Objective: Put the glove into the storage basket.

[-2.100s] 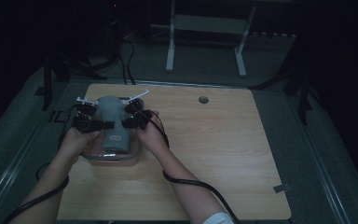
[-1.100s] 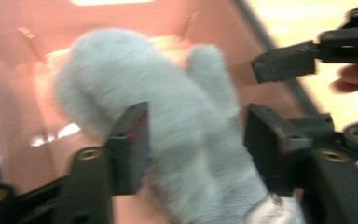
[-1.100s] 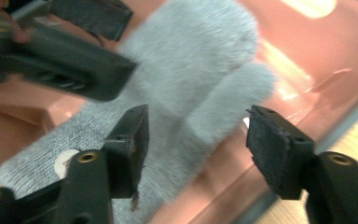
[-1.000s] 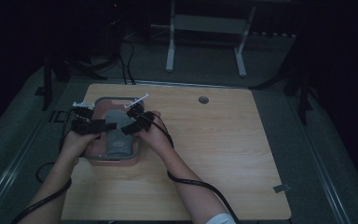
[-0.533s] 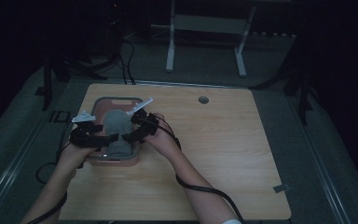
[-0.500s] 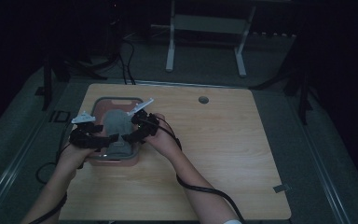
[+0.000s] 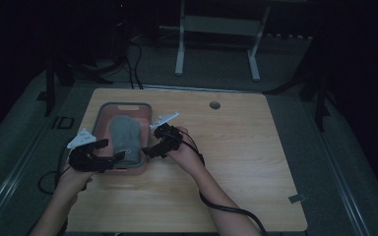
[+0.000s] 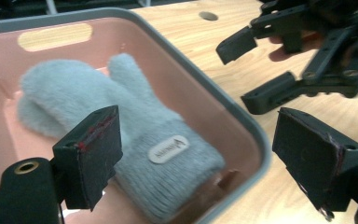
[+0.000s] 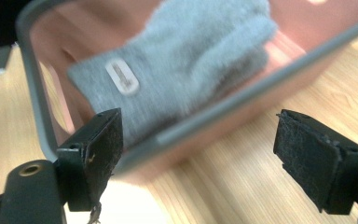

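Dim room, wooden table (image 7: 256, 162)

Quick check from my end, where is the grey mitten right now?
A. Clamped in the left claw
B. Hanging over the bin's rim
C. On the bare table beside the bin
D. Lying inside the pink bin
D. The mitten lies flat on the floor of the bin, and both claws, left and right, are open with nothing between their jaws.

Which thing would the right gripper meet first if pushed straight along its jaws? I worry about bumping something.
Probably the pink bin's grey-rimmed near wall, which crosses between the open jaws of the right gripper; the grey mitten lies beyond, inside.
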Available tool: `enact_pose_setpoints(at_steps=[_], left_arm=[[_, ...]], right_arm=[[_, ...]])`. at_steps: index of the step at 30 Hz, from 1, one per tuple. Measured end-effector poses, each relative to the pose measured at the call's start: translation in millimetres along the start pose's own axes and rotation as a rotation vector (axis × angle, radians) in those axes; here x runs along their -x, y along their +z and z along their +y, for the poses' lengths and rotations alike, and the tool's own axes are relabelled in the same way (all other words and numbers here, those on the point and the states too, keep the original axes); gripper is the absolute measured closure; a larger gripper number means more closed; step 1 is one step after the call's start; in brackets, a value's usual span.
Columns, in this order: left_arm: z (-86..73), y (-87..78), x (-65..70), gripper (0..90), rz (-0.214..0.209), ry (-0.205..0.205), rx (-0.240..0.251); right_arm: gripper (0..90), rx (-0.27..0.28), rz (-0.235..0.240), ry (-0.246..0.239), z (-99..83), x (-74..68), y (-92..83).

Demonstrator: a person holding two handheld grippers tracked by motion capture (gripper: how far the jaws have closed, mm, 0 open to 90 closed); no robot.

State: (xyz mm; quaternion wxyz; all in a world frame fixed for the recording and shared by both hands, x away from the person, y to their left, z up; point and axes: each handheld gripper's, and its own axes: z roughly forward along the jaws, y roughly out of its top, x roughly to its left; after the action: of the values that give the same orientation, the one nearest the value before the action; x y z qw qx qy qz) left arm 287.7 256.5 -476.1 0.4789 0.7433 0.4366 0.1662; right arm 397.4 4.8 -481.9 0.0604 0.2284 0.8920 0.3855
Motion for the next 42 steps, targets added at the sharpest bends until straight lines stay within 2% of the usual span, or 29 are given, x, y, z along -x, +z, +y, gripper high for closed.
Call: enact_pose_setpoints(at_steps=[4, 6, 9, 11, 15, 18, 21, 22, 24, 30, 31, 34, 35, 37, 42], left_arm=[[-9.3, -3.0, 7.6, 16.4, 0.003, 0.016, -0.007], [-14.8, -5.0, 11.5, 16.4, -0.017, 0.014, 0.004], [-23.5, -7.0, 20.3, 16.4, 0.012, 0.070, 0.004], [-33.9, -7.2, 26.1, 16.4, -0.008, 0.054, 0.030], [-45.6, -5.7, 31.3, 16.4, -0.026, 0.063, 0.034], [-53.9, -4.7, 34.2, 16.4, -0.039, 0.066, 0.027], [-63.2, -2.7, 36.9, 16.4, -0.048, 0.082, 0.010], [-68.2, -0.6, 38.0, 16.4, -0.047, 0.083, 0.002], [-73.2, 1.9, 38.3, 16.4, -0.055, 0.083, -0.005], [-85.9, 11.5, 37.4, 16.4, -0.084, 0.068, -0.035], [-89.1, 14.3, 37.6, 16.4, -0.089, 0.067, -0.037], [-91.8, 16.6, 37.6, 16.4, -0.085, 0.073, -0.038], [-93.5, 17.7, 36.4, 16.3, -0.080, 0.072, -0.034], [-94.3, 17.8, 35.4, 16.3, -0.080, 0.071, -0.027], [-98.0, 18.8, 34.0, 15.2, -0.079, 0.079, -0.024]], right_arm=[[15.8, -0.019, -0.004, 0.005, -10.0, 1.9, -3.1], [15.8, -0.019, -0.006, 0.015, -14.1, 3.0, -4.8], [15.9, -0.029, -0.016, 0.012, -21.4, 3.3, -7.2], [15.8, -0.040, -0.013, 0.003, -25.9, 3.8, -7.7], [15.1, -0.041, -0.007, -0.003, -34.4, 4.5, -7.4], [15.0, -0.054, 0.010, -0.020, -45.7, 3.4, -3.2], [14.7, -0.058, 0.022, -0.018, -52.6, 3.4, 0.2], [14.8, -0.053, 0.018, -0.007, -60.0, 4.5, 3.5], [14.8, -0.051, 0.023, 0.003, -65.1, 5.7, 5.4], [14.8, -0.060, 0.028, -0.004, -79.0, 10.0, 10.6], [14.6, -0.061, 0.023, -0.030, -84.1, 11.4, 11.9], [14.0, -0.056, 0.023, -0.043, -88.5, 11.9, 12.6], [14.0, -0.026, 0.012, -0.078, -94.5, 11.2, 11.8], [14.0, 0.000, 0.012, -0.079, -99.2, 11.5, 11.0], [14.0, 0.020, -0.001, -0.097, -107.0, 13.4, 10.6]])
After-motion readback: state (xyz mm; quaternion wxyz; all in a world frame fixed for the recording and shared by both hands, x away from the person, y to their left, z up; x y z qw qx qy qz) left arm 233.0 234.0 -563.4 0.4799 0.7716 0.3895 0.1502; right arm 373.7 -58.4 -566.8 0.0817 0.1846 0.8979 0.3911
